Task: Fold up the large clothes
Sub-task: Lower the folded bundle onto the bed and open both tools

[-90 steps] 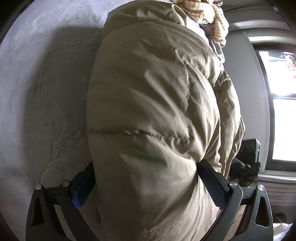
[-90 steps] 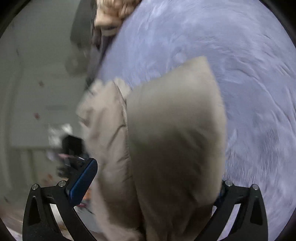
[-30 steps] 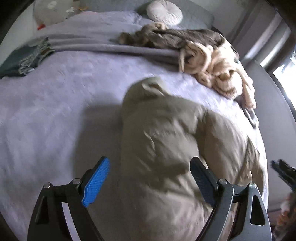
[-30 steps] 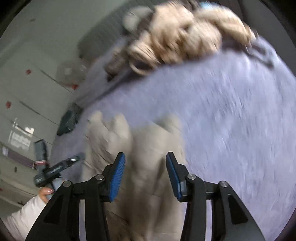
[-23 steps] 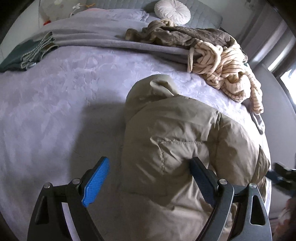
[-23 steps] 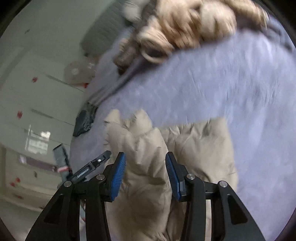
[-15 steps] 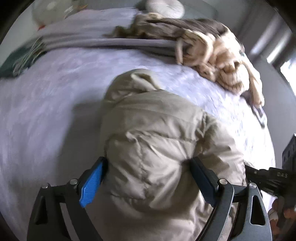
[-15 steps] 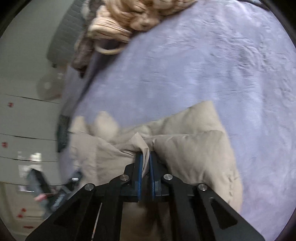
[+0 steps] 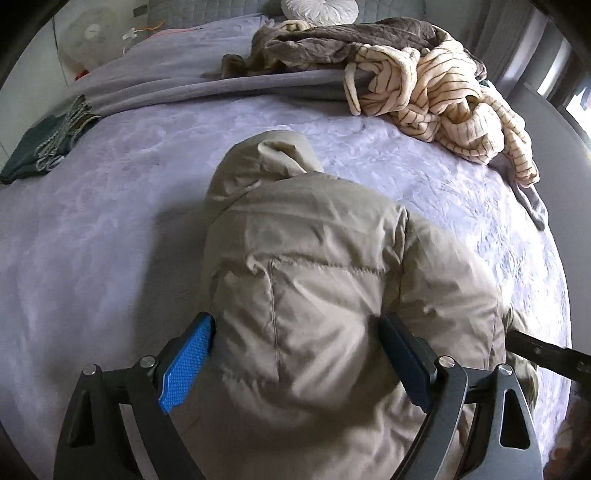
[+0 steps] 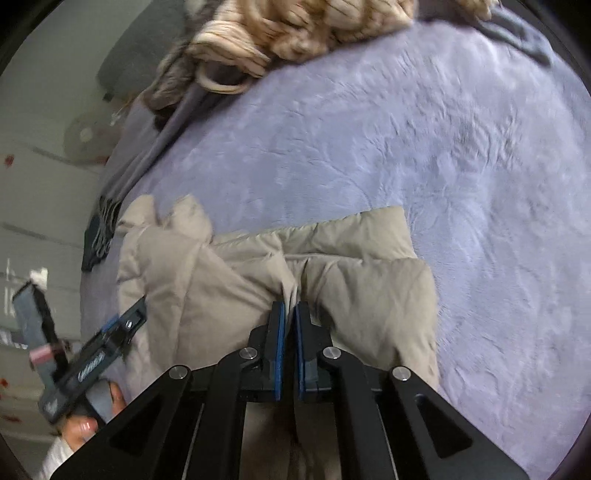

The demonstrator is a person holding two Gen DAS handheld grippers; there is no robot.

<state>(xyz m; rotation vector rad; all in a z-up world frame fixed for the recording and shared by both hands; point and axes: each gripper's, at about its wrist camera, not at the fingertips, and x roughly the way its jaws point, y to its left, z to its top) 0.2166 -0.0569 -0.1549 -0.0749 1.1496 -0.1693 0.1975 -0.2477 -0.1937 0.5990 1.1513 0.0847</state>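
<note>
A beige puffer jacket [image 9: 314, 288] lies bunched on the lavender bedspread [image 9: 92, 229], hood end pointing away. My left gripper [image 9: 295, 343] is open wide, its fingers straddling the jacket's near bulk without pinching it. In the right wrist view the jacket [image 10: 229, 280] lies partly folded, and my right gripper [image 10: 290, 314] is shut on a fold of its fabric near the middle seam. The left gripper's body [image 10: 92, 358] shows at the lower left of that view, held by a hand.
A cream striped garment [image 9: 436, 96] and a brown one [image 9: 332, 40] are heaped at the far right of the bed. A dark green folded cloth [image 9: 44, 140] lies at the far left. A round pillow [image 9: 319, 7] and a fan [image 9: 85, 33] stand beyond.
My right gripper went from open to shut on a jacket fold. My left gripper let go of the jacket earlier, stays open, and has come down around the jacket's bulk.
</note>
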